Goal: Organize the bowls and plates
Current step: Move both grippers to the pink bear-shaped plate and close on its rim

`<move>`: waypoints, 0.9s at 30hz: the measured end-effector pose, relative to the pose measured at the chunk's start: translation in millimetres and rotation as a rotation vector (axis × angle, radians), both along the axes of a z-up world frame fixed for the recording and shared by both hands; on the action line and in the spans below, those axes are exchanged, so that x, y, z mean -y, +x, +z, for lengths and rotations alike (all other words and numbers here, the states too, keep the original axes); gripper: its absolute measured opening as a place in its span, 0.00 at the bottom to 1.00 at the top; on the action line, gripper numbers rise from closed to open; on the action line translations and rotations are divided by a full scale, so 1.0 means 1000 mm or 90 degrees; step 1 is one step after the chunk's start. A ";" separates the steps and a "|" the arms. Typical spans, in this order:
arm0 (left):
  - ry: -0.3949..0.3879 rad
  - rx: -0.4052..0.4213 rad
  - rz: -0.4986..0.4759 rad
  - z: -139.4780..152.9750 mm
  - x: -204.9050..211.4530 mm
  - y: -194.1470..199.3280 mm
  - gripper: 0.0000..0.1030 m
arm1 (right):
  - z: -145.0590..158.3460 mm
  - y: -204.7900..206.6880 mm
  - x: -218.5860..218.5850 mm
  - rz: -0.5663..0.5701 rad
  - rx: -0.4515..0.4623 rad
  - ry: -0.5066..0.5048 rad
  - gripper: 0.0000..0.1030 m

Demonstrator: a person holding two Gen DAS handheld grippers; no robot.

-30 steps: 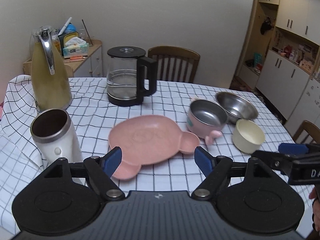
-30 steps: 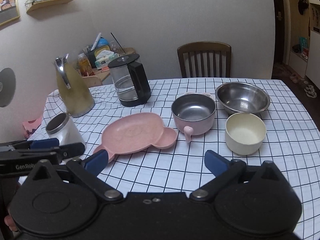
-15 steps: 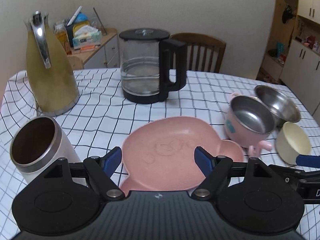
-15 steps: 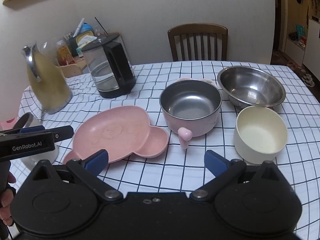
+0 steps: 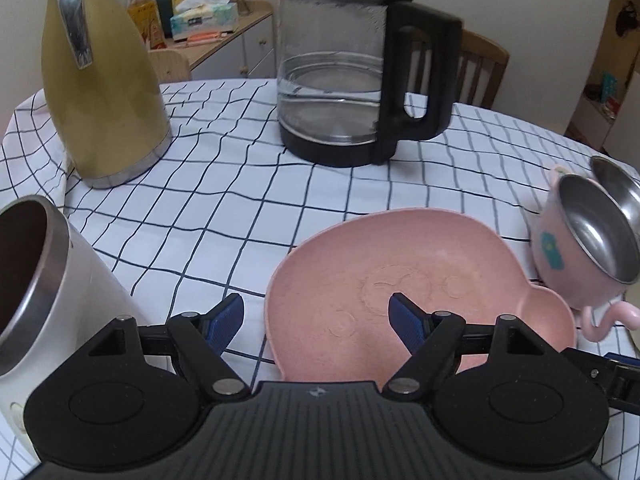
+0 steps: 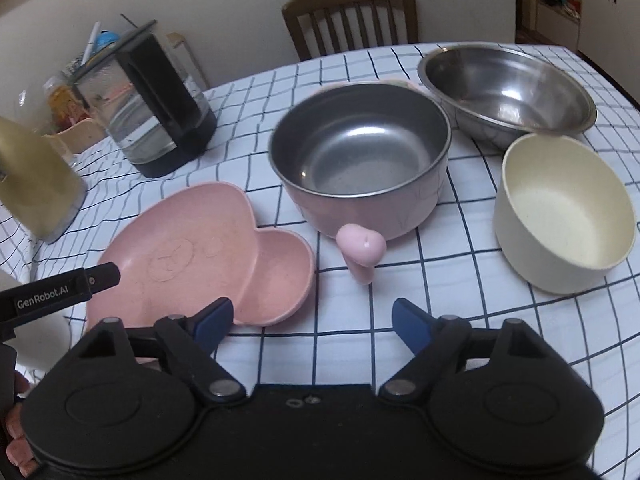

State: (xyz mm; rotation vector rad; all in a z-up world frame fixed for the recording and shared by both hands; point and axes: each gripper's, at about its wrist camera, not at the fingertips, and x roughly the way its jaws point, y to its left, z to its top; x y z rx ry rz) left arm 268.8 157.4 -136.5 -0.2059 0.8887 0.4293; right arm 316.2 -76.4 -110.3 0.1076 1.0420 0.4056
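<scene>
A pink bear-shaped plate (image 5: 404, 292) (image 6: 208, 248) lies on the checked tablecloth. My left gripper (image 5: 316, 322) is open and empty, its fingers straddling the plate's near left edge. A pink bowl with a steel lining and a pink handle (image 6: 360, 160) (image 5: 584, 236) stands right of the plate. Behind it is a steel bowl (image 6: 508, 88), and a cream bowl (image 6: 564, 212) stands at the right. My right gripper (image 6: 312, 320) is open and empty, just short of the pink bowl's handle.
A glass kettle with a black handle (image 5: 352, 76) (image 6: 156, 108) and a yellow jug (image 5: 100, 80) stand at the back. A white steel-rimmed mug (image 5: 44, 280) is at the near left. A wooden chair (image 6: 352, 20) is behind the table.
Both grippers have moved forward and lower toward the dishes. The left one now reaches the plate's edge; the right one has closed in on the pink bowl. Both stay open.
</scene>
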 end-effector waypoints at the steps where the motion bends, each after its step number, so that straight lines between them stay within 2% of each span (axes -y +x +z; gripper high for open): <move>1: -0.001 -0.004 0.007 -0.002 -0.002 0.002 0.77 | -0.003 0.003 0.001 -0.007 -0.007 0.003 0.75; 2: -0.004 -0.008 0.011 -0.004 -0.004 0.003 0.76 | -0.006 0.005 0.001 -0.013 -0.015 0.007 0.75; 5: -0.011 -0.024 0.013 -0.010 -0.008 0.008 0.62 | -0.012 0.009 0.001 -0.028 -0.039 0.026 0.70; 7: -0.025 -0.029 0.019 -0.014 -0.011 0.009 0.49 | -0.014 0.011 0.001 -0.034 -0.047 0.039 0.59; 16: -0.033 -0.061 0.059 -0.019 -0.023 0.012 0.21 | -0.018 0.016 -0.002 -0.045 -0.077 0.070 0.40; 20: -0.045 -0.059 0.064 -0.018 -0.026 0.011 0.19 | -0.018 0.017 -0.001 -0.047 -0.086 0.088 0.25; 21: -0.048 -0.058 0.066 -0.017 -0.026 0.010 0.17 | -0.017 0.017 -0.001 -0.047 -0.084 0.092 0.18; 27: -0.041 -0.057 0.051 -0.012 -0.017 0.001 0.16 | -0.016 0.014 0.000 -0.057 -0.082 0.085 0.16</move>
